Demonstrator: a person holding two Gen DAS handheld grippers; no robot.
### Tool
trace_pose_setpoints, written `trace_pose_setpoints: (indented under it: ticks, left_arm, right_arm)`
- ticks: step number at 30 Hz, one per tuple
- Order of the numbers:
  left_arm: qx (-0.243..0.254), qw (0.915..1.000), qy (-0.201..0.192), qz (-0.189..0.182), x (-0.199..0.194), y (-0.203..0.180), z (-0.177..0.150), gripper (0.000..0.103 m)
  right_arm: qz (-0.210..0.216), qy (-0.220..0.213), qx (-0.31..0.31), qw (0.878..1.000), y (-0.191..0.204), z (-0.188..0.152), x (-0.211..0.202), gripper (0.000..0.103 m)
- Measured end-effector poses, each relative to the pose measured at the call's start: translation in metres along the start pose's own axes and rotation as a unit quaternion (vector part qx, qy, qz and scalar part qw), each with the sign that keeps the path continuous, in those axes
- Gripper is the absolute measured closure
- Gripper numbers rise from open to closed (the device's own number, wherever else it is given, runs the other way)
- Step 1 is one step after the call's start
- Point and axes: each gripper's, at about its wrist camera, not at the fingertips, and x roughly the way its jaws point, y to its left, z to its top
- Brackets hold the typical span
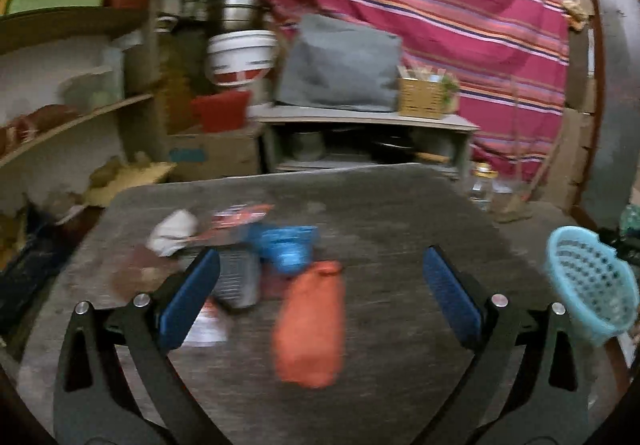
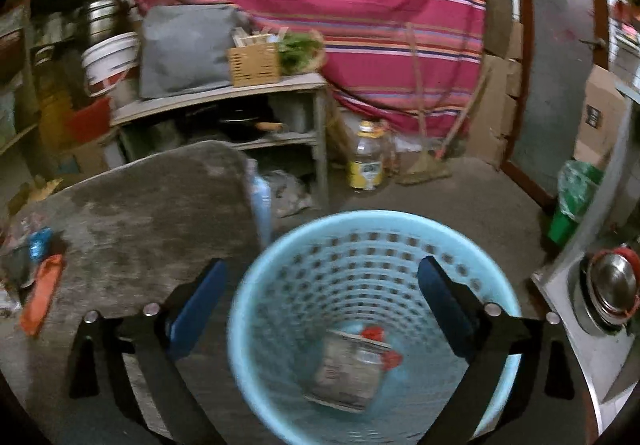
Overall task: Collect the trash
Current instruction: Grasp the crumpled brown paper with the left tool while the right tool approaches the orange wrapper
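Trash lies on a grey table point(image 1: 400, 245): an orange wrapper point(image 1: 310, 325), a blue wrapper point(image 1: 286, 247), a silver packet point(image 1: 236, 281), a red-blue packet point(image 1: 240, 217) and a white crumpled piece point(image 1: 172, 231). My left gripper point(image 1: 320, 285) is open above the table, with the orange wrapper between its fingers' line. My right gripper point(image 2: 320, 285) is open and empty above a light blue perforated basket point(image 2: 280, 285), which holds a silver packet point(image 2: 352, 369). The basket also shows in the left wrist view point(image 1: 592, 281). The orange wrapper shows in the right wrist view point(image 2: 42, 293).
A low shelf unit point(image 1: 360, 121) with a grey bag point(image 1: 340, 65) and a wicker box point(image 1: 422, 97) stands behind the table. Wall shelves point(image 1: 72, 113) are at left. A bottle point(image 2: 366, 157), a broom point(image 2: 428, 165) and a green bin point(image 2: 572, 201) stand on the floor.
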Motion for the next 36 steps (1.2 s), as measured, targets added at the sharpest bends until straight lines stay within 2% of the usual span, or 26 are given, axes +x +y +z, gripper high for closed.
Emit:
trace_pose_setpoints:
  ticks: [2, 7, 12, 15, 21, 26, 32, 36]
  left_arm:
    - [-0.002, 0.9997, 0.005, 0.024, 0.0, 0.027, -0.004, 0.005]
    - [-0.031, 0.9978, 0.031, 0.05, 0.006, 0.085, -0.019, 0.005]
    - [-0.052, 0.995, 0.053, 0.067, 0.011, 0.13, -0.042, 0.005]
    - [-0.056, 0.9942, 0.07, 0.059, 0.017, 0.149, -0.051, 0.005]
    - [-0.071, 0.9922, 0.08, 0.065, 0.024, 0.178, -0.06, 0.005]
    - [-0.086, 0.9896, 0.092, 0.07, 0.032, 0.198, -0.068, 0.005]
    - [-0.107, 0.9864, 0.117, 0.042, 0.043, 0.214, -0.075, 0.005]
    - [-0.093, 0.9875, 0.122, 0.036, 0.047, 0.211, -0.075, 0.005]
  right_arm:
    - [0.012, -0.005, -0.013, 1.0, 0.024, 0.001, -0.002, 0.007]
    - [0.045, -0.008, -0.018, 0.999, 0.07, 0.0, -0.001, 0.006]
    - [0.065, 0.0, -0.035, 0.997, 0.116, -0.003, 0.006, 0.006]
    - [0.067, 0.004, -0.055, 0.996, 0.145, -0.007, 0.012, 0.006]
    - [0.078, 0.012, -0.079, 0.994, 0.187, -0.013, 0.02, 0.005]
    - [0.083, 0.022, -0.086, 0.993, 0.207, -0.016, 0.026, 0.004]
    - [0.071, 0.029, -0.078, 0.994, 0.217, -0.019, 0.036, 0.005]
    - [0.069, 0.033, -0.088, 0.993, 0.226, -0.022, 0.039, 0.005]
